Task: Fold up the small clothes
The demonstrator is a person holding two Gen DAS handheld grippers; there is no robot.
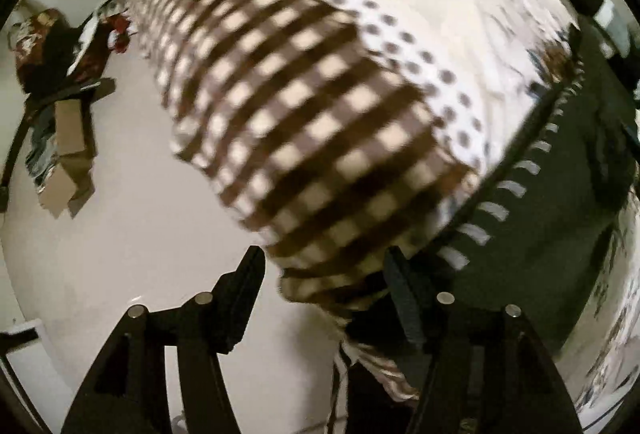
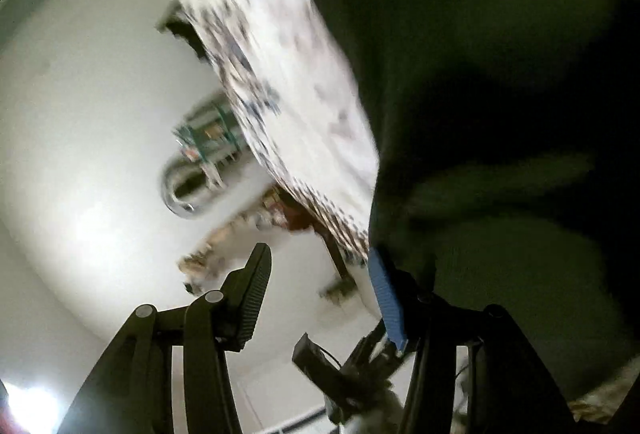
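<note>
A dark green garment (image 1: pixel 560 202) with a white-striped edge (image 1: pixel 500 210) lies on a bed covered by a brown-and-cream checked and white dotted spread (image 1: pixel 304 106). My left gripper (image 1: pixel 324 262) is open at the bed's corner, its jaws astride the checked corner, beside the garment's edge. In the right wrist view the same dark green garment (image 2: pixel 500 114) fills the right half, over the white patterned spread (image 2: pixel 280 74). My right gripper (image 2: pixel 320 258) is open, its blue-padded finger (image 2: pixel 386 298) against the garment's edge. Both views are motion-blurred.
A pale floor (image 1: pixel 120 226) lies left of the bed. A cardboard box (image 1: pixel 68 162) and a pile of dark and red things (image 1: pixel 52 46) sit at the far left. In the right wrist view a round metal object (image 2: pixel 188 186) and clutter (image 2: pixel 208 138) lie on the floor.
</note>
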